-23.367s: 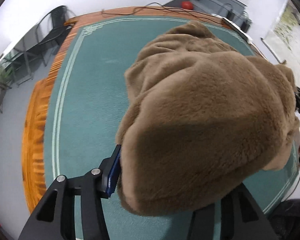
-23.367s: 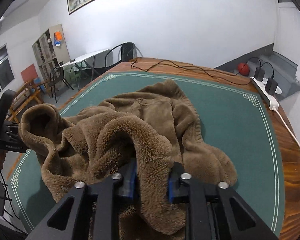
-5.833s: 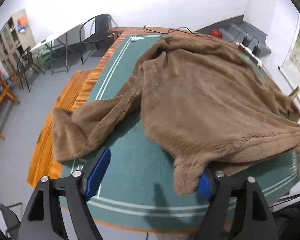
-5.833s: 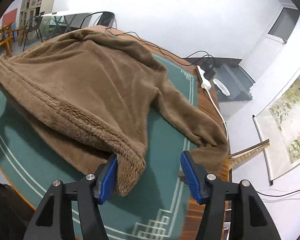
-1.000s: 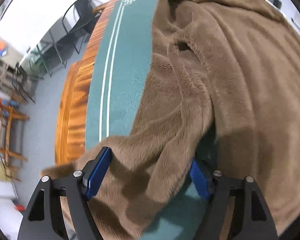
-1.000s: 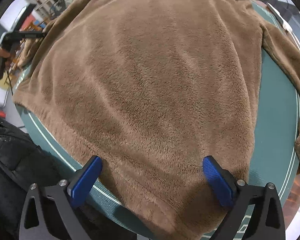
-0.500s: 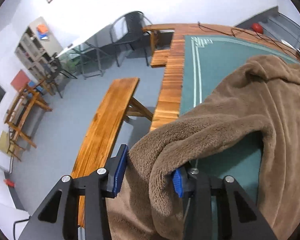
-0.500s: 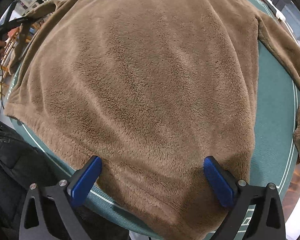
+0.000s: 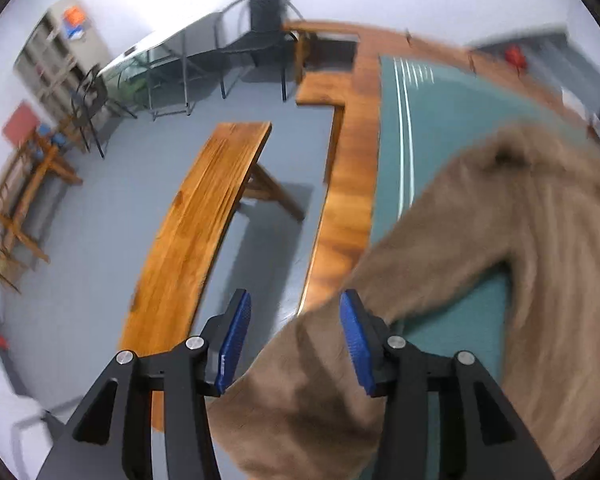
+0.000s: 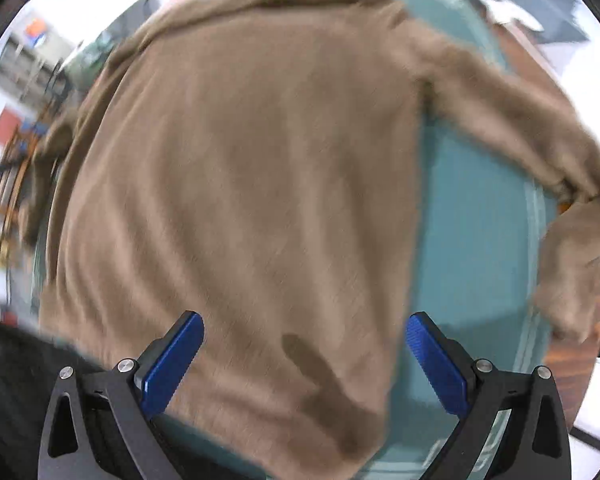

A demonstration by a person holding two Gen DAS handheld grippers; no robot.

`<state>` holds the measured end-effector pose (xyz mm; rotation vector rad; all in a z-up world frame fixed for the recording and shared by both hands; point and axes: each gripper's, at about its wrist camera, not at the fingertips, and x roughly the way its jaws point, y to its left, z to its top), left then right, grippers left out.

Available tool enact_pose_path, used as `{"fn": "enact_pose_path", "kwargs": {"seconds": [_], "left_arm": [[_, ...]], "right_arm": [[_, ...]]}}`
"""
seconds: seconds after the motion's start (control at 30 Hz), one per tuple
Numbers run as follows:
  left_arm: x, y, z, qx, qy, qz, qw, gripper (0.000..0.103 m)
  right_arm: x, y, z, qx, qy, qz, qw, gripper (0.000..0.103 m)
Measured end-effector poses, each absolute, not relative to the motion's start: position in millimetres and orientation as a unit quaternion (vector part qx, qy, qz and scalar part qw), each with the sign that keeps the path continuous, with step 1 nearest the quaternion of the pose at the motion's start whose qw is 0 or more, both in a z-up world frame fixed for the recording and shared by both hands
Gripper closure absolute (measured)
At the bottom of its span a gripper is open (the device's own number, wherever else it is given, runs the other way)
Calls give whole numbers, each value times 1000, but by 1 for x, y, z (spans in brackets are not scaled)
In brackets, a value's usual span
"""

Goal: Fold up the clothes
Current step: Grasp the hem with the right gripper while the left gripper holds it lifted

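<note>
Left gripper (image 9: 292, 340) nearest left sleeve (image 9: 440, 248), jaws opening, sleeve sagging between but unclamped. Sleeve runs up-right toward brown fleece top (image 10: 240, 168). Right gripper (image 10: 304, 360) spread wide, empty.

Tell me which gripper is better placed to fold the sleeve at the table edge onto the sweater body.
Left. The left gripper, jaws opening, has that sleeve between its fingers. The right gripper hangs open over the sweater body.

The sweater (image 10: 240, 184) lies spread on the desk (image 9: 348, 184); one sleeve (image 9: 308, 392) overhangs its nine o'clock edge, a bench (image 9: 196, 232) beyond on the floor.
</note>
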<state>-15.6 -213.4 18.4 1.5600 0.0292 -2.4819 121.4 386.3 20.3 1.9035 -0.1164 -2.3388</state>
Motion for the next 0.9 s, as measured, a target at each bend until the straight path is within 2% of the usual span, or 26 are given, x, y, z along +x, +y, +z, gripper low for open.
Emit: {"fn": "enact_pose_path", "kwargs": {"seconds": [0.07, 0.17, 0.4, 0.57, 0.67, 0.73, 0.8, 0.9], "left_arm": [[-28, -205, 29, 516, 36, -851, 88, 46], [-58, -168, 29, 513, 21, -857, 43, 42], [-138, -64, 1, 534, -18, -842, -72, 42], [-178, -4, -35, 589, -18, -791, -165, 42], [-209, 3, -49, 592, -37, -795, -124, 42], [-234, -5, -48, 581, -17, -808, -91, 42], [-259, -14, -46, 569, 4, -820, -62, 42], [-276, -11, -46, 552, -12, -833, -43, 42]], "right_arm": [[94, 402, 28, 613, -59, -786, 43, 0], [54, 407, 39, 588, -69, -805, 35, 0], [-19, 395, 72, 527, -49, -848, 39, 0], [-60, 371, 44, 528, -87, -839, 103, 0], [-95, 355, 24, 536, -91, -830, 127, 0], [-123, 351, 9, 540, -81, -829, 122, 0], [-145, 352, 0, 543, -70, -831, 100, 0], [-174, 358, -11, 540, -47, -838, 54, 0]]}}
